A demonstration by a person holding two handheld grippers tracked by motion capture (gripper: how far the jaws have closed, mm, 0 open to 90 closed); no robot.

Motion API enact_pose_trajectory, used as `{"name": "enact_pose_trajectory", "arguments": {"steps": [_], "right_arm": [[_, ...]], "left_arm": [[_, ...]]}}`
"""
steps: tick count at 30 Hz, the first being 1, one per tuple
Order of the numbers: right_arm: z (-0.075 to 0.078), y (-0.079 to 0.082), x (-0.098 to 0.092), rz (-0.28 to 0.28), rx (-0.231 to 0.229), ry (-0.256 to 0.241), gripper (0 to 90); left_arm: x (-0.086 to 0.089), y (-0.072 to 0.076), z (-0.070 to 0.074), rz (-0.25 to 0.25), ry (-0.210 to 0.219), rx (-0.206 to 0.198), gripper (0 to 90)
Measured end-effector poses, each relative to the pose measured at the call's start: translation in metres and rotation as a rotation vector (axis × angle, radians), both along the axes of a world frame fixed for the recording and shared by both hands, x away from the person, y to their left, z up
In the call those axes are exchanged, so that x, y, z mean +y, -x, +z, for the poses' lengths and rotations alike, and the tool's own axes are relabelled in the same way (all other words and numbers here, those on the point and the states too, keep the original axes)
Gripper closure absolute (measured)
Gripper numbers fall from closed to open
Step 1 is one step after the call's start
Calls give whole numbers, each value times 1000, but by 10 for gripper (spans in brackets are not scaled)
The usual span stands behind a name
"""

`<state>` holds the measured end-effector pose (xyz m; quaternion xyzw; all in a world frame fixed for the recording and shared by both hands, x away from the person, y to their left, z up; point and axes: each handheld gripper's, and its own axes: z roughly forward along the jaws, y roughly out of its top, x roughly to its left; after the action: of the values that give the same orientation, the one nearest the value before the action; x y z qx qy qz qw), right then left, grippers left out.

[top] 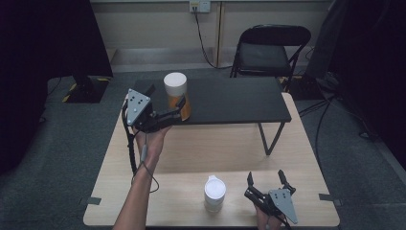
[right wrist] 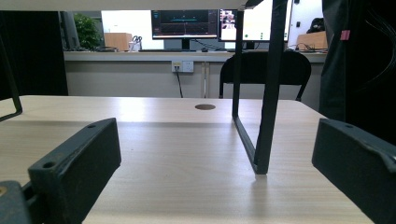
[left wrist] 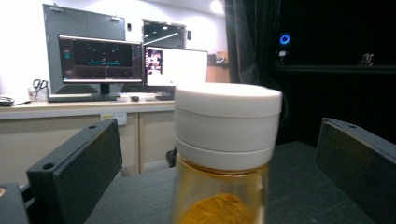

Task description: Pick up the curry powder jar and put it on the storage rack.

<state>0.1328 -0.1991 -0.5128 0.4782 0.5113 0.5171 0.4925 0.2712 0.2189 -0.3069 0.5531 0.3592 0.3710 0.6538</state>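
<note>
A clear jar of orange powder with a white lid [top: 176, 94] stands upright at the front left of a black raised shelf [top: 234, 100]. My left gripper [top: 168, 102] is open around it. In the left gripper view the jar [left wrist: 224, 154] sits between the two jaws with a gap on each side. A second white-lidded jar [top: 214, 193] stands on the wooden table [top: 191, 148] near its front edge. Just right of that jar, my right gripper [top: 266, 175] rests low and open, with nothing between its jaws [right wrist: 215, 135].
The shelf's black metal leg [right wrist: 261, 116] stands on the table ahead of the right gripper. A black folding chair [top: 270, 48] is behind the table. Cables run over the floor at the right. Monitors [left wrist: 100, 60] sit on a far desk.
</note>
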Motion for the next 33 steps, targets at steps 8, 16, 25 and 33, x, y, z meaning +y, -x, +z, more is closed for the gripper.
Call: {"name": "enact_pose_trajectory", "arguments": {"steps": [8, 16, 25, 33], "right_arm": [[0, 0, 0, -1, 0, 0, 0], [0, 0, 0, -2, -1, 0, 0], [0, 0, 1, -3, -1, 0, 0], [0, 0, 1, -7, -1, 1, 0]], "left_arm": [[3, 13, -5, -2, 1, -18, 0], [10, 34, -3, -47, 8, -51, 0], [14, 56, -9, -54, -4, -90, 0], [18, 70, -22, -8, 3, -77, 0]]}}
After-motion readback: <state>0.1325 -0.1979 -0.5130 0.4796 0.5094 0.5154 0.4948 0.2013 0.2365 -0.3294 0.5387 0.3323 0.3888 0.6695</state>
